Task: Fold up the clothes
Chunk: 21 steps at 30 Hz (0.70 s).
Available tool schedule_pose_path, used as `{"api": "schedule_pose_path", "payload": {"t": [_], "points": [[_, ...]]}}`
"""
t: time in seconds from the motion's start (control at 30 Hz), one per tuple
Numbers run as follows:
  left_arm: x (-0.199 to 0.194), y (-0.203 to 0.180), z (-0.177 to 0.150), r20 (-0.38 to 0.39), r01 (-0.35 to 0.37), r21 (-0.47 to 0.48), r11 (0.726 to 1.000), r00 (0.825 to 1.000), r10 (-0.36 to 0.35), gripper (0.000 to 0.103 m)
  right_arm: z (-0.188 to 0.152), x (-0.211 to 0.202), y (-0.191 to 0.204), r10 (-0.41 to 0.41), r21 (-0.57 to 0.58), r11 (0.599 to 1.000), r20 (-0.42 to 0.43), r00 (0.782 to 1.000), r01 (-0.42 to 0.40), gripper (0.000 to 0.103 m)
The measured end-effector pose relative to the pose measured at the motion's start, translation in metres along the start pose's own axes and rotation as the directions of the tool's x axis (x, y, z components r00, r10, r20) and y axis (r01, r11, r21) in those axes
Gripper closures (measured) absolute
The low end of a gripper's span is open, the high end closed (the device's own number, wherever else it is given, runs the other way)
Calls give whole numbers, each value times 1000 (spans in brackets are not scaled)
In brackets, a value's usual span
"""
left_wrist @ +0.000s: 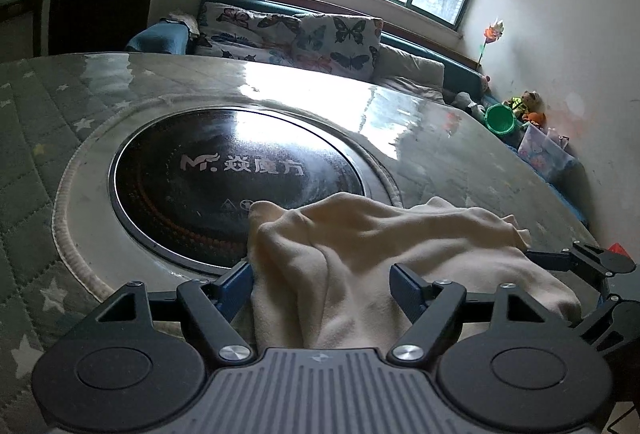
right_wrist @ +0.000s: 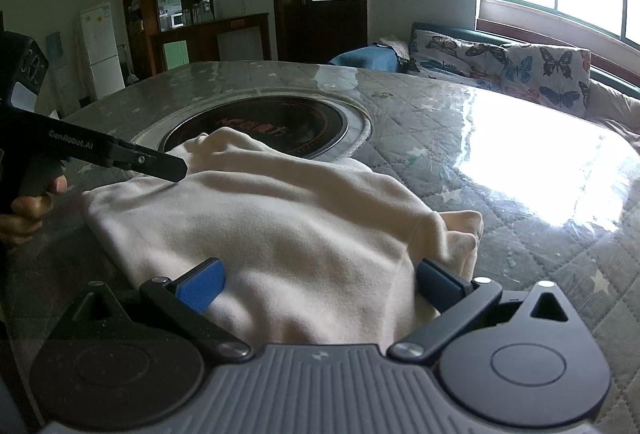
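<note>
The cream garment (right_wrist: 280, 226) lies bunched on the table (right_wrist: 500, 138) by the cooktop; soft, light (probably fleece). Both my grippers, left (left_wrist: 324, 284) and right (right_wrist: 320, 284), gape wide over it, gripping nothing. I'd pinch hem corners.

One cream, soft fleece garment (right_wrist: 256, 230) is lying on one round counter covered in grey star-print quilted cloth (right_wrist: 500, 170). One black round glass cooktop (left_wrist: 224, 174) is sitting in the counter's middle. Two black hand-held grippers with blue pads are showing: the left hand-held gripper (left_wrist: 322, 284) and the right hand-held gripper (right_wrist: 320, 280). Two butterfly-print cushions (left_wrist: 296, 34) are leaning on one teal sofa (left_wrist: 160, 38). One green plastic bucket (left_wrist: 500, 120) is standing by the wall.
</note>
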<state>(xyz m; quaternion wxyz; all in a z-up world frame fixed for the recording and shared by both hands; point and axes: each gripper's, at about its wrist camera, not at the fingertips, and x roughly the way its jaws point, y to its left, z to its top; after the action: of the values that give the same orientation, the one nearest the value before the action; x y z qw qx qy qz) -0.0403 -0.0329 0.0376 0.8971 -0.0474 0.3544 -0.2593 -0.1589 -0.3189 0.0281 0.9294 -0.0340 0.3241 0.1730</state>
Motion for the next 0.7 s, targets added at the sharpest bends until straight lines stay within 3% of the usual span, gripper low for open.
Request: {"api": "schedule_pose_path", "payload": {"t": [0.23, 0.7], "points": [[2, -4, -3, 3, 3, 8, 1000, 1000, -3, 4, 1, 0, -1, 1, 0, 1000, -1, 1000, -1, 0], [4, -5, -5, 3, -1, 9, 1000, 1000, 1, 0, 0, 1, -2, -2, -3, 1000, -1, 1000, 2, 0]]}}
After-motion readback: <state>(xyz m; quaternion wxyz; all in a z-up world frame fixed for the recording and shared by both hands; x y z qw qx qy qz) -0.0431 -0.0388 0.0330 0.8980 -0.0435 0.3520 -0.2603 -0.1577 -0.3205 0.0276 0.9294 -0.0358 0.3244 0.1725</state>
